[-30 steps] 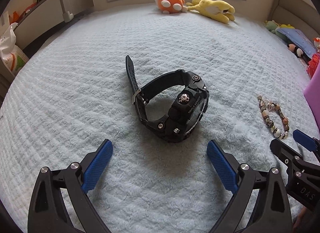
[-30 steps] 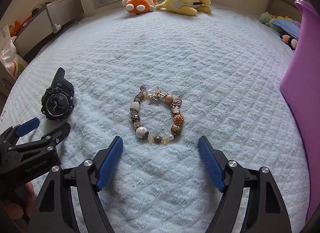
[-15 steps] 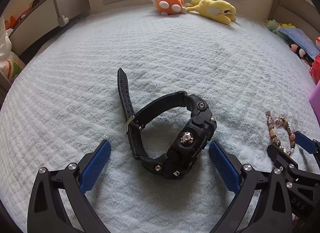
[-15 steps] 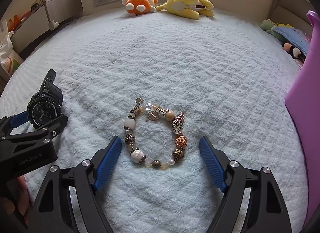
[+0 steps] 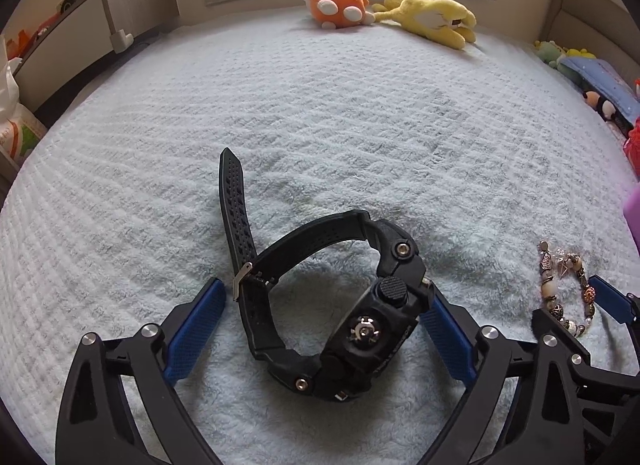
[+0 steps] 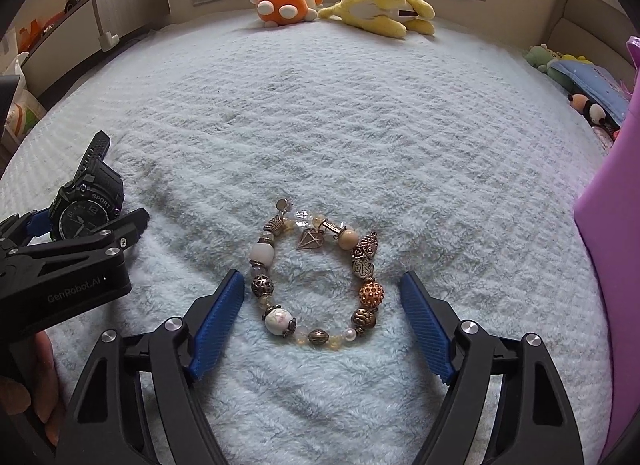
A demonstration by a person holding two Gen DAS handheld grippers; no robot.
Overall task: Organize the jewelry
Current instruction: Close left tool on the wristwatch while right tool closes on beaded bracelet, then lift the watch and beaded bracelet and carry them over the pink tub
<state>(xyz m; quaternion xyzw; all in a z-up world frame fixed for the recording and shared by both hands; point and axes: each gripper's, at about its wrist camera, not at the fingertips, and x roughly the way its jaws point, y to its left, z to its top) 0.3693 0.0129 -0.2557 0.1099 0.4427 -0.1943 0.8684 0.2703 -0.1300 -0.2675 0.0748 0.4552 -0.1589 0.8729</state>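
The left gripper has been carried forward over the last second until the black watch, which lay well ahead of the blue pads, is now straddled by them; its jaws have just been closing, the right-hand pad seems to have met the watch case while the left-hand pad is seen just clear of the buckled strap, so no firm pinch is yet made. The right gripper has likewise been brought closer, and the beaded bracelet is now framed between its spread pads, neither pad touching the beads. Both pieces rest on the pale blue blanket, the watch standing on its side, the bracelet lying flat as a ring. A double pick-up is judged to be at hand, the watch first; a purple container at the right edge is taken as a likely destination, though that cannot be confirmed. Farther off, an orange plush toy and a yellow plush toy are seen unmoved at the bed's far edge.
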